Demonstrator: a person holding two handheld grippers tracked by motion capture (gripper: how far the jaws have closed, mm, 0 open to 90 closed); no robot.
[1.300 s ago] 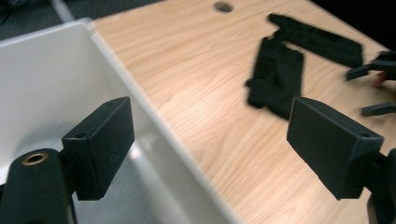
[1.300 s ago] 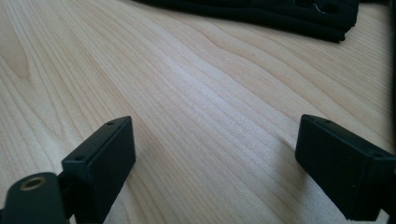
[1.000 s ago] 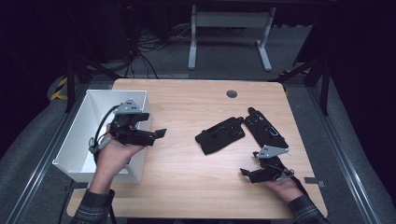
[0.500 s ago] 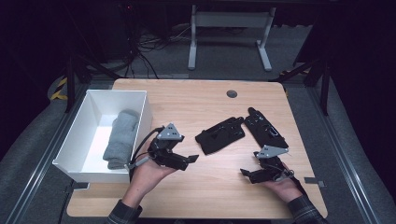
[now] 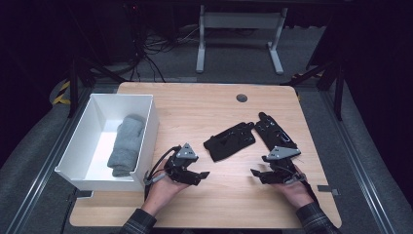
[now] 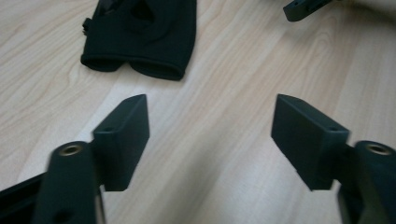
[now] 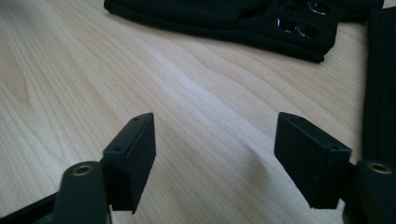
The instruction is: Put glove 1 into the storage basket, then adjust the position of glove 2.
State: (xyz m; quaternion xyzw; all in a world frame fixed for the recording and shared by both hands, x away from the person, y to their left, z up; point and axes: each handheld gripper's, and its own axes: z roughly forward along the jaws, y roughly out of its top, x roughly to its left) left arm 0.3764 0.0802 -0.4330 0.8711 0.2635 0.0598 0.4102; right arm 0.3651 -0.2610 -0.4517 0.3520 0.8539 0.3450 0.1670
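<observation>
Two black gloves lie on the wooden table: one (image 5: 230,141) in the middle, the other (image 5: 273,131) just right of it. My left gripper (image 5: 200,176) rests low on the table, in front and to the left of the middle glove, pointing right. In the left gripper view, that gripper (image 6: 210,135) is open over bare wood, with the glove's cuff (image 6: 140,42) ahead. My right gripper (image 5: 257,175) sits in front of the right glove, pointing left. It is also open (image 7: 215,154) over bare wood. Both pairs of jaws have just been closing, with nothing between them.
A white bin (image 5: 148,134) stands at the table's left edge, with a rolled grey cloth (image 5: 125,144) lying inside. A dark round grommet (image 5: 241,98) sits near the table's far edge. Beyond the table are a grey desk frame (image 5: 238,34) and cables on the floor.
My left hand has moved from over the white bin to the right and down to the table, uncovering the grey cloth in the bin. The right hand has stayed where it was.
</observation>
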